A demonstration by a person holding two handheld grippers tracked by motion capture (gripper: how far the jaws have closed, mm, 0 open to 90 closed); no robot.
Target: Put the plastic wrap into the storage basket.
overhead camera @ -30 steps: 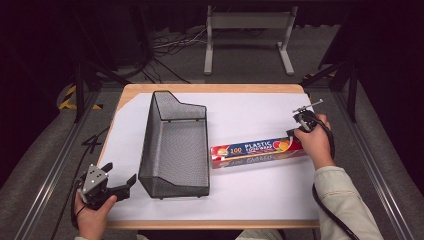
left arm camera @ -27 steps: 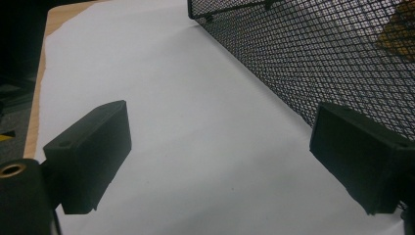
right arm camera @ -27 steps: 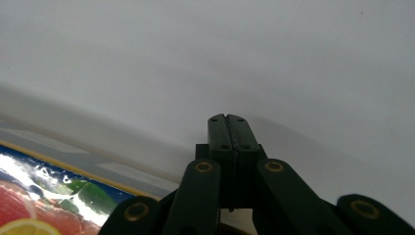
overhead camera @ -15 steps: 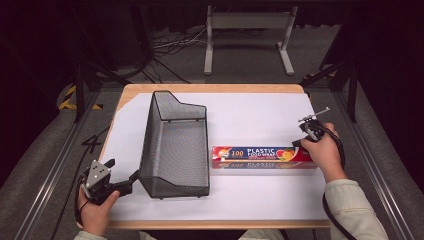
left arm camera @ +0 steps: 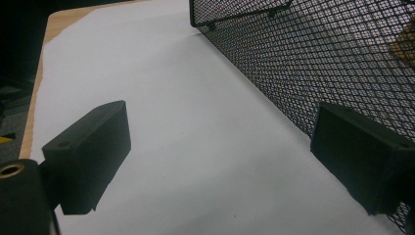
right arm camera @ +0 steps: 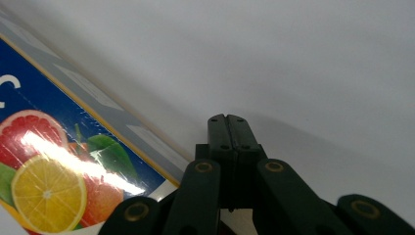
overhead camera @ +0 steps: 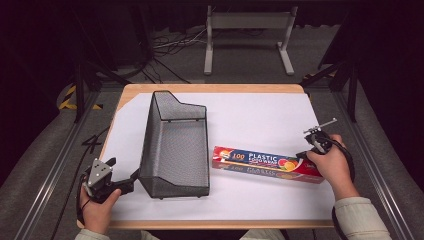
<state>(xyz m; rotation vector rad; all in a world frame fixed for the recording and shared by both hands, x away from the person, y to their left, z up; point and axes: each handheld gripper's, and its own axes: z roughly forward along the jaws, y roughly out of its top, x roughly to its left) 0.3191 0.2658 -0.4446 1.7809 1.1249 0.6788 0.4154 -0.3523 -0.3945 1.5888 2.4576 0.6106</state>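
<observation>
Box nudged square, basket waiting

Since a second ago our right hand-held gripper (overhead camera: pixel 304 156), jaws together, has pushed the plastic-wrap box (overhead camera: pixel 265 164) level at the frame's lower right. Our left hand-held gripper (overhead camera: pixel 131 181), jaws apart, sits beside the mesh basket (overhead camera: pixel 175 145). Next, we judge: grasp the box.

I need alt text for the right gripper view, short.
The right gripper, jaws shut together with nothing between them, points over white table covering. Beside it at left lies the end of a plastic wrap box, blue with a grapefruit and lemon picture.
</observation>
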